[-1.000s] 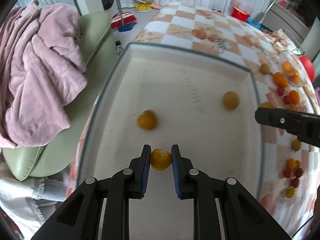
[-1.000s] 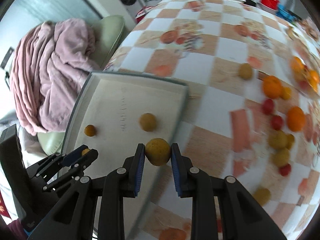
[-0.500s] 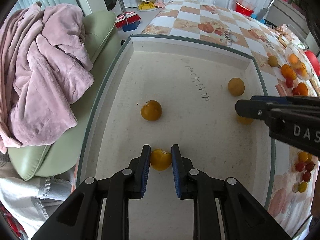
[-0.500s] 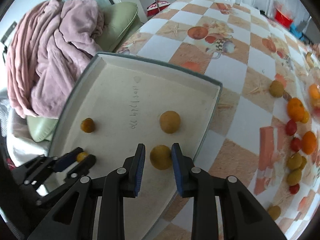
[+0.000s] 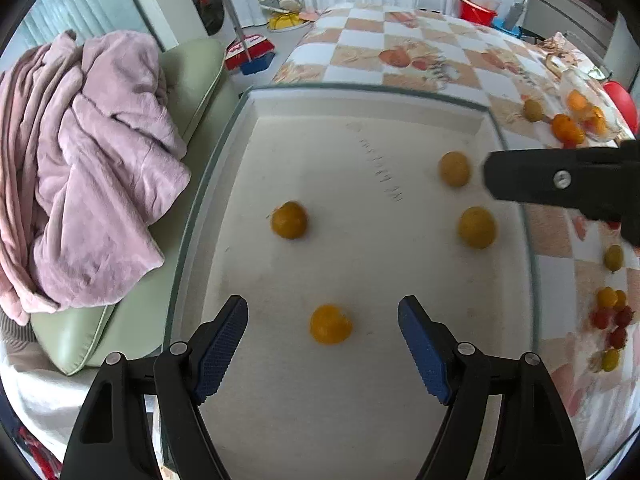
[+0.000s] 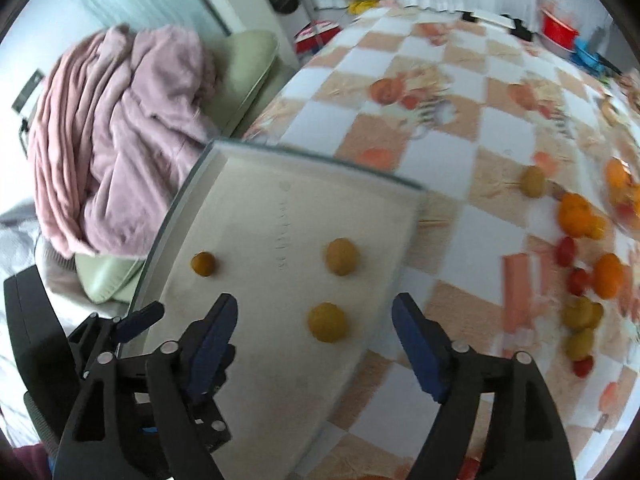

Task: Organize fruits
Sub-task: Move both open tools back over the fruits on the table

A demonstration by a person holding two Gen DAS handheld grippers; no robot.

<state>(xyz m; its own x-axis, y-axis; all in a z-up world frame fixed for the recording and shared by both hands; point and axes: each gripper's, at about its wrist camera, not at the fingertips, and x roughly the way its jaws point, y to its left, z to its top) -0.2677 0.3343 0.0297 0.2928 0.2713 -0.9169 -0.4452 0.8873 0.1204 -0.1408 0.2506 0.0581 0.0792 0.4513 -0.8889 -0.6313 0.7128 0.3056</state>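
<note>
A shallow white tray (image 5: pixel 400 104) with a glass-green rim holds several small yellow-orange fruits. My left gripper (image 5: pixel 322 330) is open, its jaws wide either side of an orange-yellow fruit (image 5: pixel 330 324) lying on the tray floor. Another orange fruit (image 5: pixel 289 220) lies further in, and two dull yellow fruits (image 5: pixel 454 169) (image 5: pixel 476 227) lie at the tray's right side. My right gripper (image 6: pixel 314 326) is open above the tray's right part (image 6: pixel 304 168), with a dull yellow fruit (image 6: pixel 327 322) lying between its jaws. It shows as a black arm in the left wrist view.
Loose fruits, orange (image 6: pixel 576 210), red (image 6: pixel 566 251) and yellow-green (image 6: pixel 579 344), lie scattered on the checkered tablecloth (image 6: pixel 460 128) right of the tray. A green chair with a pink blanket (image 5: pixel 88 168) stands close to the tray's left edge.
Both grippers have opened and let go of their fruits, which now lie on the tray floor. The right gripper has pulled back slightly to the right.
</note>
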